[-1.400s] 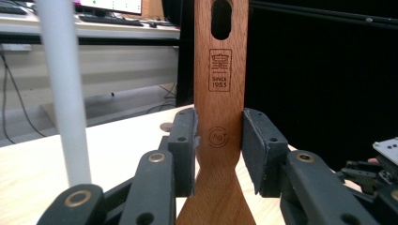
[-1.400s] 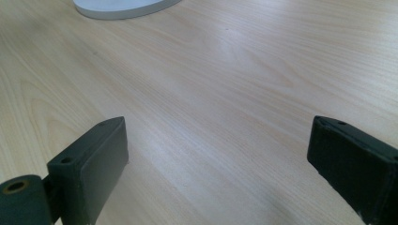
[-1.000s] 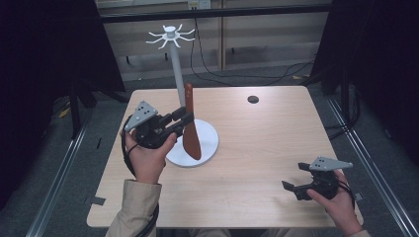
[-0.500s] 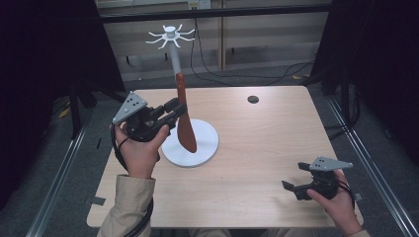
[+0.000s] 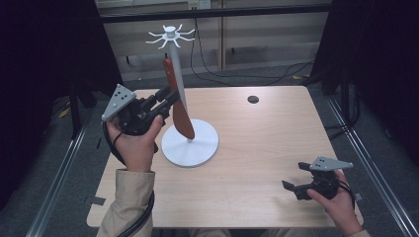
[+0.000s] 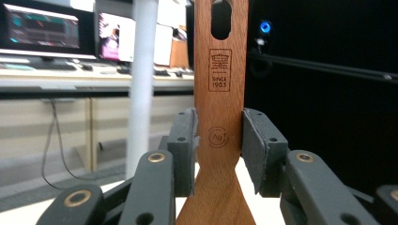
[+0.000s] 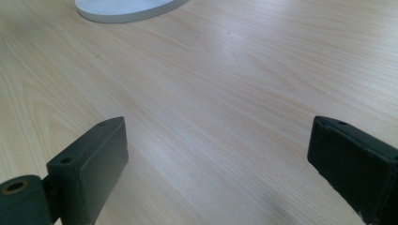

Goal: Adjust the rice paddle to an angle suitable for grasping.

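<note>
Wooden spatula (image 5: 179,106) stiff, light, smooth; upright above white stand's base (image 5: 190,146), beside pole. Left gripper (image 6: 218,150) fingers (image 6: 182,145) clamp handle neck below hanging hole, a sound hold. Right gripper (image 5: 296,185) rests on desk (image 5: 267,143), fingers spread, nothing held.

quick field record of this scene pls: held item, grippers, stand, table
held item: wooden spatula, upright, hang hole at its top end, blade end down
left gripper: shut on the spatula's handle, pads on both edges
right gripper: open, nothing between its jaws, low over the table near its front right corner
stand: white, round base, pole, hooks at the top; no hook bears anything
spatula vs stand: beside the pole, blade above the base, hole below the hooks
table: light wood, small dark disc near the far edge
</note>
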{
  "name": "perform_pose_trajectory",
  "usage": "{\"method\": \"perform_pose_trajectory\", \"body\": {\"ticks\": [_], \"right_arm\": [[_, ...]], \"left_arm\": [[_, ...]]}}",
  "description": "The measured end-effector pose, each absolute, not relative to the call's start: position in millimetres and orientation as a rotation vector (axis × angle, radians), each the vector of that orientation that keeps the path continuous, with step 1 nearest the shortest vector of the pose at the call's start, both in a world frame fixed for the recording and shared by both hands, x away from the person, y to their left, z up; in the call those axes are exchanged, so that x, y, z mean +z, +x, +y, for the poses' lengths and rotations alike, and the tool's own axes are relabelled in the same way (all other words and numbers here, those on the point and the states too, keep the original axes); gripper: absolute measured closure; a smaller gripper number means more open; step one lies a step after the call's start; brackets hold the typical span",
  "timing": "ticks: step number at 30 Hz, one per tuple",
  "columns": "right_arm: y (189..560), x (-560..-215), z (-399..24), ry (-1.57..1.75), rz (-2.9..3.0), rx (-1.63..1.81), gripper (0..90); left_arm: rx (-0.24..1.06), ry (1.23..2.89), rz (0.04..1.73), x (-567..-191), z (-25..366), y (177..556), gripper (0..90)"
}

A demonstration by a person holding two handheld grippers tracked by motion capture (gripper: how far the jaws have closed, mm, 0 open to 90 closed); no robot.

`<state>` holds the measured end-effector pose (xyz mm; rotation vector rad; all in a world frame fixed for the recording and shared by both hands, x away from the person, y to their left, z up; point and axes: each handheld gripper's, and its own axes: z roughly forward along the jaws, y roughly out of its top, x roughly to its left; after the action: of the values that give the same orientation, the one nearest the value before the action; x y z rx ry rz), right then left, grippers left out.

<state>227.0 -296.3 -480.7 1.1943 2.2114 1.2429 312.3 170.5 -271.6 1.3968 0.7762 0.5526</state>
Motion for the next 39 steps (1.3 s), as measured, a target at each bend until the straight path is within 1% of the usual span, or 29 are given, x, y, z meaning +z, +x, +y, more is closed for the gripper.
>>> {"method": "perform_pose_trajectory", "body": {"ticks": [2,9,12,17,28,39], "right_arm": [[227.0,-480.6,-296.5,1.191,2.210,1.243,5.3],[227.0,-480.4,-295.7,1.191,2.214,1.245,5.3],[226.8,-480.0,-296.8,1.189,2.212,1.247,5.3],[227.3,-480.4,-297.7,1.190,2.210,1.250,5.3],[227.0,-479.9,-298.0,1.194,2.210,1.249,5.3],[227.3,-479.3,-298.9,1.186,2.216,1.250,5.3]], "left_arm": [[0.573,1.363,0.779,-265.4,172.7,314.4,66.4],[0.608,1.338,0.811,-255.5,173.2,321.1,66.4],[0.628,1.363,0.816,-252.6,175.1,325.4,66.4],[0.637,1.355,0.829,-250.1,172.9,330.8,66.4],[0.627,1.361,0.864,-257.4,167.3,341.2,66.3],[0.630,1.355,0.863,-262.0,162.5,344.7,66.3]]}}
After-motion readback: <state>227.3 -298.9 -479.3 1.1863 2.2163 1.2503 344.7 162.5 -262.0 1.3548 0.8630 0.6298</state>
